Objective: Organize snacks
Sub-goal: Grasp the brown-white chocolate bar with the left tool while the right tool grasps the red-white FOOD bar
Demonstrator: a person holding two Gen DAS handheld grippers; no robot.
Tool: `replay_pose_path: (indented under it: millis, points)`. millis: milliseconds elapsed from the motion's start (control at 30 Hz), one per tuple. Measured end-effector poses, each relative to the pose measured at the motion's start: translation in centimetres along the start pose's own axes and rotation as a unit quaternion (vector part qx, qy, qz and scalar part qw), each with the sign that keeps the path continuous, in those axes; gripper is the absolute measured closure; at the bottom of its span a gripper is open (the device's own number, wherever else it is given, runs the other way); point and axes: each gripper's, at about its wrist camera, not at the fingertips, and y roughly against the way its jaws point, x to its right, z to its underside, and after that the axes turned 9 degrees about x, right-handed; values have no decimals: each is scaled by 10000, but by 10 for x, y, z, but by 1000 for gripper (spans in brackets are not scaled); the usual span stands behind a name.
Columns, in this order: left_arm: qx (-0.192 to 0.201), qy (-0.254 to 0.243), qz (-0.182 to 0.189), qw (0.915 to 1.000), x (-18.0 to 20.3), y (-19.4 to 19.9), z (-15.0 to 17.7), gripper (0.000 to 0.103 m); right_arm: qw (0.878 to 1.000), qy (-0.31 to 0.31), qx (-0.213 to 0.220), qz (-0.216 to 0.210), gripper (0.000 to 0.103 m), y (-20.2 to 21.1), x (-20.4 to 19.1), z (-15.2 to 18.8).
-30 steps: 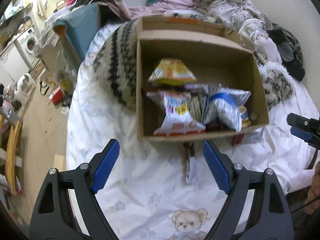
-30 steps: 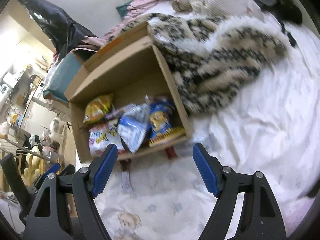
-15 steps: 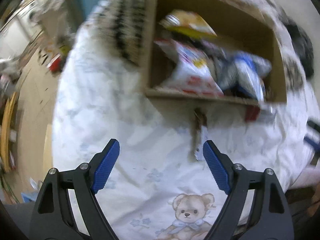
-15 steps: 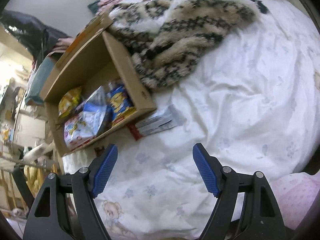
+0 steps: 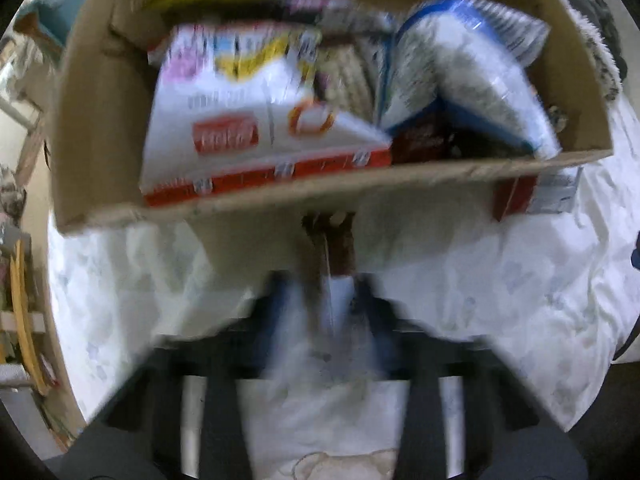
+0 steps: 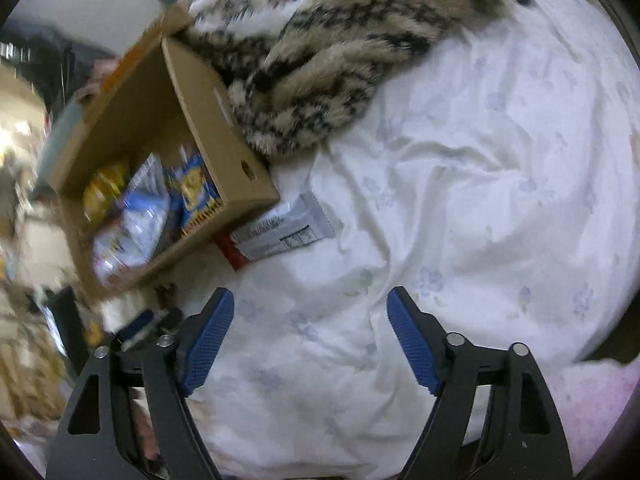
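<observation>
Evidently closing left gripper (image 5: 326, 312) around brown snack bar (image 5: 334, 252) beside cardboard box (image 5: 280, 196) for boxing; grip unclear through blur. Right gripper (image 6: 310, 334) spread, empty, near silver packet (image 6: 284, 232).

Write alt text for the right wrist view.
The open right gripper hovers over a white bedsheet, holding nothing. Ahead to its left, a cardboard box holds snack bags, a grey snack packet lies on the sheet at its corner, and a furry patterned blanket lies behind.
</observation>
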Motion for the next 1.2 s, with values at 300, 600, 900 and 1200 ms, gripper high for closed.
replay_pose_path:
  millis: [300,600,900,1200]
  points:
    - [185,268,340,9989,-11,48,15,89,9814,1872,-27,414,15,-47,-51,-15]
    - [572,381,598,9958,-31,111,22,89,9622,2705,-208,250,15,-91,-48,-31]
    - [722,748,534,9932,-51,113,10,89,9304,3230,-1211,-1240,60,-71,-78,15]
    - [847,871,464,9915,-55,118,8,88,9054,3811,-1508,-1110,37,-35,-106,75]
